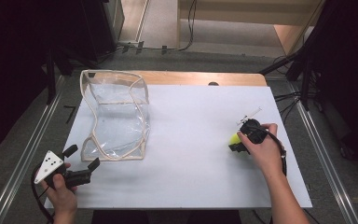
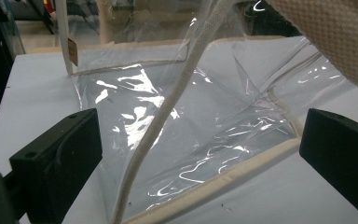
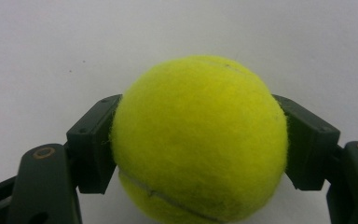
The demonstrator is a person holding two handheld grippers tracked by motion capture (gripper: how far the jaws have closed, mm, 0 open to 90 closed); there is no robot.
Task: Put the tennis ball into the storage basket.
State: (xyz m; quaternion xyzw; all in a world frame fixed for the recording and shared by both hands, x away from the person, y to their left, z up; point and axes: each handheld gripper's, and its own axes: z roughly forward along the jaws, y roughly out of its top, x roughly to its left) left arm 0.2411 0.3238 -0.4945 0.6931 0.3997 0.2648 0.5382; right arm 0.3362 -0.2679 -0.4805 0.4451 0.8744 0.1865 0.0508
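right gripper view has the right gripper (image 3: 200, 140) pinching a tennis ball (image 3: 199, 140) between both jaws; the left gripper (image 1: 81, 161) gapes wide, empty, just beside a clear bag (image 1: 116, 116).

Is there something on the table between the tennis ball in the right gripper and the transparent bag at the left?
Nothing visible. The right gripper holds the tennis ball, and only bare white table lies between it and the transparent bag. The left gripper waits open near the bag's front corner, beside that path.
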